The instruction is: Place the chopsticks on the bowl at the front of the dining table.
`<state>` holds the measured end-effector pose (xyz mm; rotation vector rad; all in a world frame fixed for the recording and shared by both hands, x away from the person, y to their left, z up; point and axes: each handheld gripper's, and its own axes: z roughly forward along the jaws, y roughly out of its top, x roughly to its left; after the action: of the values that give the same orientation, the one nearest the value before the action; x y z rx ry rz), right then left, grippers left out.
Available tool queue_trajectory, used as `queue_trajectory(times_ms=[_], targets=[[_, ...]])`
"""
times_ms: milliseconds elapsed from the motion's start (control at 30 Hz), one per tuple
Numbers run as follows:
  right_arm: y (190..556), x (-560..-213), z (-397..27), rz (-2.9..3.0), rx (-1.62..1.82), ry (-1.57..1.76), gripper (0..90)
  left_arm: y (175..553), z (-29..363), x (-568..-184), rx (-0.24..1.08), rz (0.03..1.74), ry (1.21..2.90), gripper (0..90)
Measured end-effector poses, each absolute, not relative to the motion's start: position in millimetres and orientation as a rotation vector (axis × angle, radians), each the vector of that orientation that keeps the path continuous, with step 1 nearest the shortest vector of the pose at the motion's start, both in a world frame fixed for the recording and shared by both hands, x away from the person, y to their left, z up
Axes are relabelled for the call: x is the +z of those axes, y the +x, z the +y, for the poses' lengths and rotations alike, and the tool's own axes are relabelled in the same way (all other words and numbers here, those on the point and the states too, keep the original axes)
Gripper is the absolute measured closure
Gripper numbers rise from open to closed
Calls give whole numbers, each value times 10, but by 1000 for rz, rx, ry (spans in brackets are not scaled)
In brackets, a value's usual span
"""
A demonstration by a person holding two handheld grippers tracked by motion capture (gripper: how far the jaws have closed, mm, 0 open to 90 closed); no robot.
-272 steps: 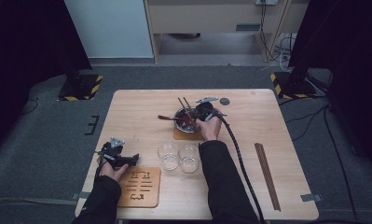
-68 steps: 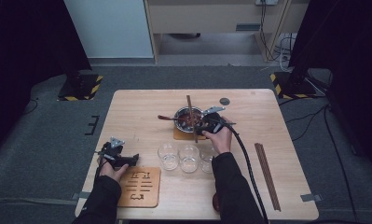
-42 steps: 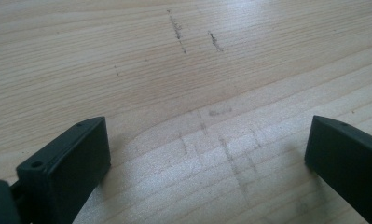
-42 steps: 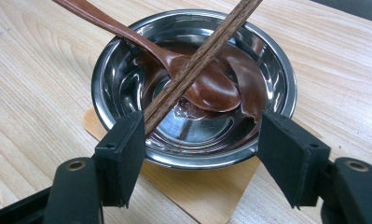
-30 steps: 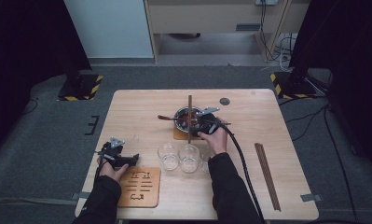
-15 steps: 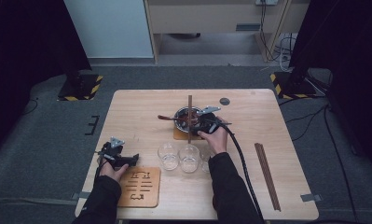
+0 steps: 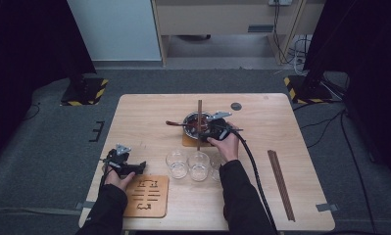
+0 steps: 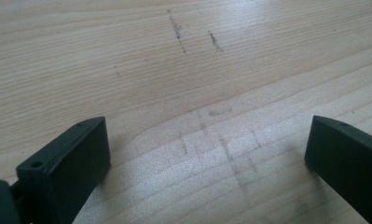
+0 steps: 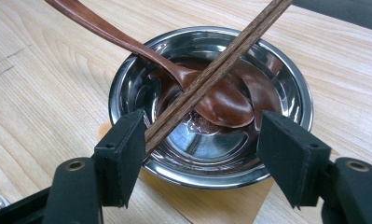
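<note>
Right tool [image 9: 200, 154] jaws apart, near bowl [image 9: 127, 79], left jaw touching chopsticks [image 9: 221, 60].

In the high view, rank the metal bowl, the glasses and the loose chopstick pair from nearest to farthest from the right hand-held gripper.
From the right hand-held gripper:
1. Metal bowl, directly at it.
2. Glasses, just nearer the person.
3. Loose chopstick pair, far off at the table's right edge.

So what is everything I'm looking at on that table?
bowl: one, shiny steel, middle of the table on a small wooden mat
spoon: one, dark wood, resting in the bowl
chopsticks: one pair, brown, across the bowl
spare chopsticks: one pair, brown, right side
glasses: three, clear, in a row near the person
carved board: one, light wood, front left
table: one, pale wood
left claw: black, open over bare wood
right claw: black, open at the bowl
</note>
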<state>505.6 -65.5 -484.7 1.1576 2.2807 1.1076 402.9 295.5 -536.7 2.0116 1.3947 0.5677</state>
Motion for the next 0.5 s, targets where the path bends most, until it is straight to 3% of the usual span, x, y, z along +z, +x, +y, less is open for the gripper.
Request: queue_trajectory(times_ms=[500], targets=[[5070, -4868, -642, 2277, 1118, 1155, 323, 4030, 2955, -5367, 567, 1395, 2011, 0]])
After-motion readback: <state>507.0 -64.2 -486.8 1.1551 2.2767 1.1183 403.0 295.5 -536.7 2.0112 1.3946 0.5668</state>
